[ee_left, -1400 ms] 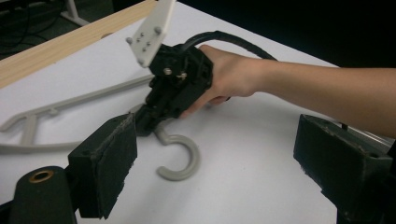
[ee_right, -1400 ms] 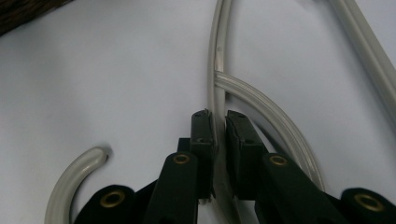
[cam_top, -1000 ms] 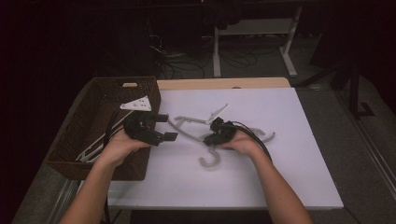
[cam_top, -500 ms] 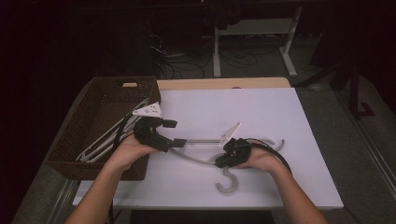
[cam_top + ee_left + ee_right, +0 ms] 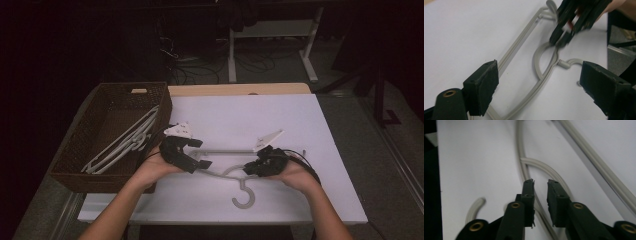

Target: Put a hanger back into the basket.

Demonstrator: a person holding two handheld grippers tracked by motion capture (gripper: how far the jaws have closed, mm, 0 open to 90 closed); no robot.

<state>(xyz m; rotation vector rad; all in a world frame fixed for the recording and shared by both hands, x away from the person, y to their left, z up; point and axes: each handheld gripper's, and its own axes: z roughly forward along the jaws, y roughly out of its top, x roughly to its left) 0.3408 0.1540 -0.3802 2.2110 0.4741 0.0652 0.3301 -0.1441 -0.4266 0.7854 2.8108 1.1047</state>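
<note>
A grey hanger (image 5: 235, 170) lies flat on the white table (image 5: 300, 120), the right gripper (image 5: 252, 169) pinching its neck while the left gripper (image 5: 200, 154), jaws spread, should settle squarely over the shoulder before closing, beside the basket (image 5: 75, 155).

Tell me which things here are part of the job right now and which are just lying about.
In the job: grey hanger on the white table; right gripper closed on it near the neck; left gripper open beside its shoulder.

Lying about: wicker basket; the hangers lying in it.
</note>
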